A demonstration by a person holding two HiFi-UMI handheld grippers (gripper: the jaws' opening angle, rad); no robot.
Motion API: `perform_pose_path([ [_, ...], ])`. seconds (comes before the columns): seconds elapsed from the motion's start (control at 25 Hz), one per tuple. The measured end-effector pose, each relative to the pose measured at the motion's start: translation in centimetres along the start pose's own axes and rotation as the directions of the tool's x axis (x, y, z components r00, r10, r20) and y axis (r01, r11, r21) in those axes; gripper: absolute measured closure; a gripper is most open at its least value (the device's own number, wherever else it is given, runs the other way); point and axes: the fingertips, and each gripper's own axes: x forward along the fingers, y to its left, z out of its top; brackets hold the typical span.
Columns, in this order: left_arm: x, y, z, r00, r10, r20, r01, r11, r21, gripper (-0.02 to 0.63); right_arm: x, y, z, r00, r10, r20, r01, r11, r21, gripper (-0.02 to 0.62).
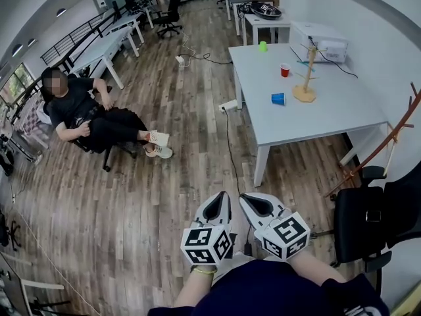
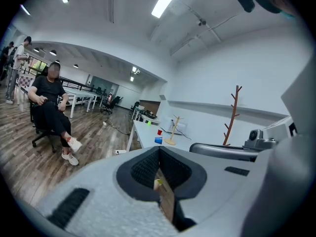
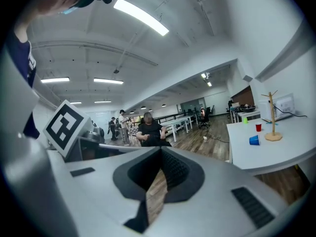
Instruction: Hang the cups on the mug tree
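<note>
Three cups (image 1: 278, 99), one mug tree (image 1: 306, 71), left tongs (image 1: 219, 199), right tongs (image 1: 248, 201), both closed, empty

The floor (image 1: 131, 196) is wood plank with a soft sheen. The table (image 1: 329, 110) has a smooth, matt white top; on it the mug tree (image 1: 306, 78) is pale bare wood, and the red cup (image 1: 285, 70), blue cup (image 1: 278, 99) and green cup (image 1: 263, 46) look like smooth plastic. The left gripper (image 1: 220, 199) and right gripper (image 1: 247, 201) have matt, faintly grainy grey plastic shells with black ribbed pads (image 2: 143, 169).

Left tongs (image 1: 222, 196), right tongs (image 1: 245, 199): grey, marker-cubed; navy shirt (image 1: 276, 293).
</note>
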Motion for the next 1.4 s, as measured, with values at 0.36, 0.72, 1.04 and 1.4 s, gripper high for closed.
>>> perform_pose_path([
  [0.36,-0.7,2.8,0.6,1.000,-0.003,-0.004,0.003,1.000,-0.001,0.586,2.6,0.8,0.2,1.000,-0.022,0.007,0.022,1.000,0.012,0.566],
  [0.72,-1.5,5.1,0.8,0.999,0.042,0.018,-0.041,0.998,-0.037,0.586,4.6,1.7,0.1,1.000,0.012,-0.013,-0.012,1.000,-0.004,0.566],
  [1.04,-0.5,6.2,1.2,0.997,0.067,0.025,-0.066,0.997,-0.041,0.586,6.4,1.4,0.5,0.999,0.047,-0.011,-0.047,0.999,-0.006,0.566],
  [1.4,3.1,8.2,2.9,0.998,0.064,0.024,-0.063,0.998,-0.031,0.586,9.3,-1.5,1.6,0.999,0.030,0.010,-0.030,1.000,-0.002,0.566],
])
